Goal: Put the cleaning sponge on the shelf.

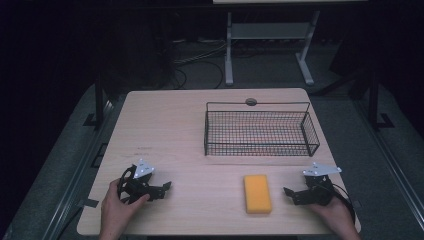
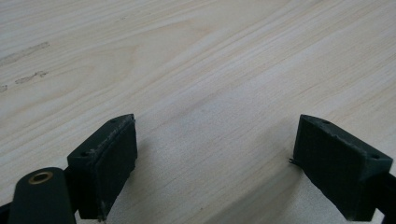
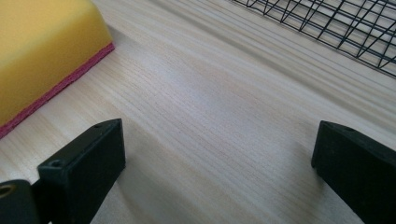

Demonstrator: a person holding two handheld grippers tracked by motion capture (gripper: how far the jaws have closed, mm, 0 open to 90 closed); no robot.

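Both jaws spread and empty, my left hand-held gripper [image 1: 167, 186] and right hand-held gripper [image 1: 287, 191] rest on the surface [image 1: 170, 125], sponge [image 1: 257, 193] just beside the right one, before the wire basket [image 1: 260, 132]; a shallow grab could squash it and slip off.

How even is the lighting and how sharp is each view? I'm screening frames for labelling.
High view: the table is lit, the surroundings nearly black, and detail is soft. Left gripper view: wood grain is crisp, with soft shadows under the open jaws. Right gripper view: the sponge and wire basket are slightly blurred, and the lighting is even with no glare.
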